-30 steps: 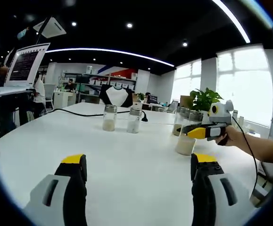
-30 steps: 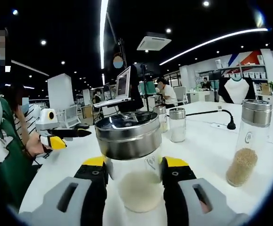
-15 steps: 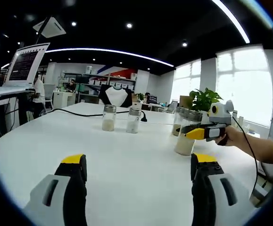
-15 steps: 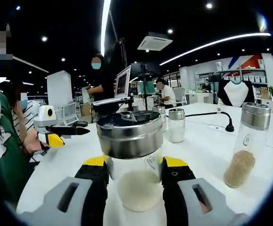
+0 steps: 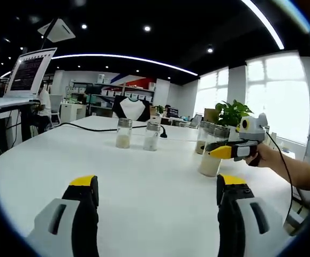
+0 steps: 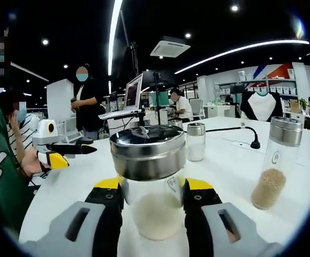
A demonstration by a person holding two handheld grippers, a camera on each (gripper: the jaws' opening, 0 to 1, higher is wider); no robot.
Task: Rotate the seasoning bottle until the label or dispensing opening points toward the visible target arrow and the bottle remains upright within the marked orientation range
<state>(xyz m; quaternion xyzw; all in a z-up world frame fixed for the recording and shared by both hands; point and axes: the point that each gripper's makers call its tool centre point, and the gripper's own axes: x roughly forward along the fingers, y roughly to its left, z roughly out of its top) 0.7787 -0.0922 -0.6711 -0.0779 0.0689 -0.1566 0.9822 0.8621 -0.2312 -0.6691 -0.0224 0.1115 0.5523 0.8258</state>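
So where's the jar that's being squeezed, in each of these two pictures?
Left gripper view: the jar stands right of centre on the table, gripped by the right gripper.
Right gripper view: it sits bottom centre, upright.
Shared landmark: the laptop on its stand.

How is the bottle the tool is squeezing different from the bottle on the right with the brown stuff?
The squeezed bottle holds white powder; the bottle on the right holds brownish grains. The right tool grips the first one from both sides; the other stands free on the white table. Both are upright clear glass with shiny metal lids.
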